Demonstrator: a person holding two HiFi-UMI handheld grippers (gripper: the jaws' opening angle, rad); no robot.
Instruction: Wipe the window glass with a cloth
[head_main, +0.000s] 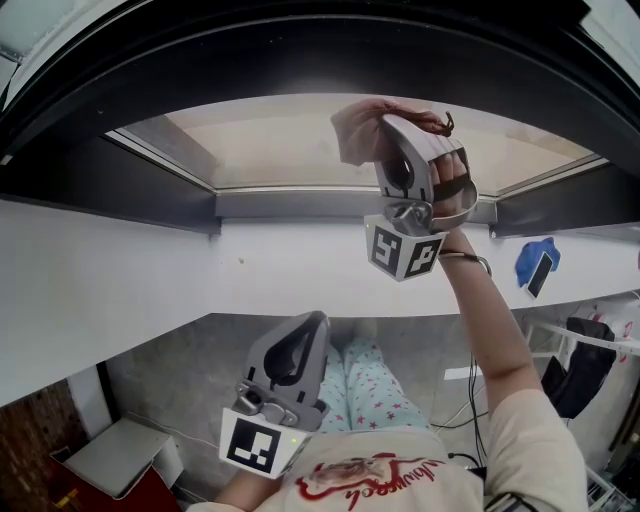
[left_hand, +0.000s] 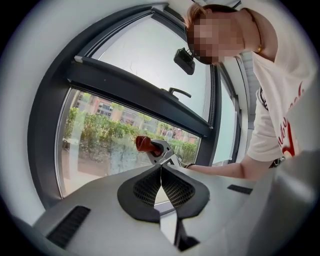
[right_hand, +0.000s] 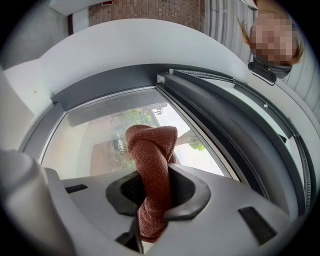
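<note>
so the right claw (right_hand: 152, 202) is pinching the soft, floppy cloth (right_hand: 150, 150) mid-bunch, up by the window glass (head_main: 260, 150) at upper centre, probably touching, while the left claw (left_hand: 161, 180) sits closed, empty

blue item (head_main: 527, 258) | green hedge (left_hand: 100, 132) outside | white box (head_main: 115, 455)

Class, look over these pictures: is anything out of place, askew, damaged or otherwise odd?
Nothing stands out. The right gripper is clamped on the red cloth up by the window glass, which shows no cracks; the left gripper is shut and empty, held lower.
</note>
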